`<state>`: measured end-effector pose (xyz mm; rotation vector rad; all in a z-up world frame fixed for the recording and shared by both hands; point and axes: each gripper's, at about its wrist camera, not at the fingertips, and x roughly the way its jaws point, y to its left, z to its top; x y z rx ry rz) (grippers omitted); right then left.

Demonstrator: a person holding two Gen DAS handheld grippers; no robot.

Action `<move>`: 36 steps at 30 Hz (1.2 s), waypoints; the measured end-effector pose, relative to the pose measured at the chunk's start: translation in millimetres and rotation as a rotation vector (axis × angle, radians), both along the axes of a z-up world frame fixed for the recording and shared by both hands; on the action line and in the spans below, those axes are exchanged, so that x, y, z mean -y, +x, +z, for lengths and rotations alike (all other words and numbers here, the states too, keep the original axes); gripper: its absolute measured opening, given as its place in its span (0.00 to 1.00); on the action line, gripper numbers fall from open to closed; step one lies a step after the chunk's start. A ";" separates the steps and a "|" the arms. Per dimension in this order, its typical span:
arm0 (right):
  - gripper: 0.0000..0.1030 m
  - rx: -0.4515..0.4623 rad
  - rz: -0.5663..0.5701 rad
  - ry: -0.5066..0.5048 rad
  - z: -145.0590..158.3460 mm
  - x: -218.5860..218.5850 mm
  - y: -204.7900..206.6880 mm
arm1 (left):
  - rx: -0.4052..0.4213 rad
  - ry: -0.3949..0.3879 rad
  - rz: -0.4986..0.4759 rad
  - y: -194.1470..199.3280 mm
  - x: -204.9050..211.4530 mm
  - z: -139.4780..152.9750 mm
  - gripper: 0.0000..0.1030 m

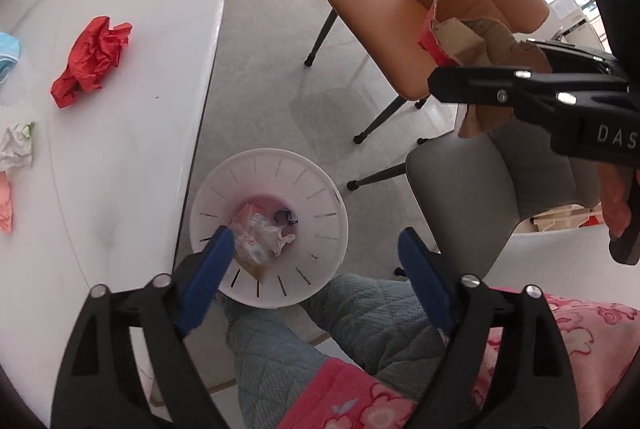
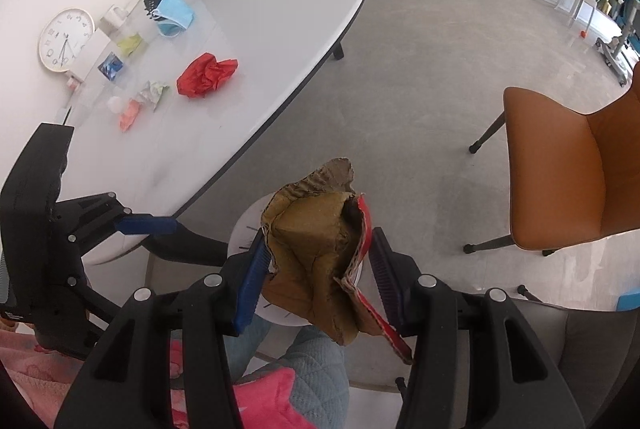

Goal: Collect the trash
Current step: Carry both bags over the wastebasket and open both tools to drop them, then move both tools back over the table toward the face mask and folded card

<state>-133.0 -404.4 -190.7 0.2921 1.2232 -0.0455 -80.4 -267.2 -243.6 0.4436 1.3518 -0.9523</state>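
right hand-held gripper [image 2: 316, 269] clamped on cardboard scrap [image 2: 320, 253] | left hand-held gripper [image 1: 316, 269] apart, empty | we centre over bin [image 1: 320, 197] before release

White bin [image 2: 248, 229] mostly hidden behind crumpled cardboard [image 2: 316, 253] in right-wrist view.

A brown cardboard scrap [image 2: 316, 265] edged in red is seen at lower centre, between blue-padded black right tongs [image 2: 320, 269]. A red crumpled paper [image 2: 207, 74] is shown on the white bench [image 2: 280, 1], upper left.
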 end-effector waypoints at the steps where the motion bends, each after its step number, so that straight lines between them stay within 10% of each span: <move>1: 0.49 0.000 0.007 0.001 -0.3 -0.9 0.0 | -0.003 0.000 0.005 0.3 -0.5 0.0 0.79; 21: 0.52 -0.019 0.269 0.041 -36.5 -57.2 7.1 | 0.207 0.038 0.256 13.8 -64.8 70.2 0.93; 25: 0.84 -0.044 0.300 0.032 -48.1 -75.3 16.3 | 0.249 0.055 0.327 22.5 -85.9 79.2 0.93; 36: 0.98 0.151 0.140 -0.039 22.5 -63.3 64.3 | 0.340 0.085 0.531 69.0 -153.8 107.2 0.92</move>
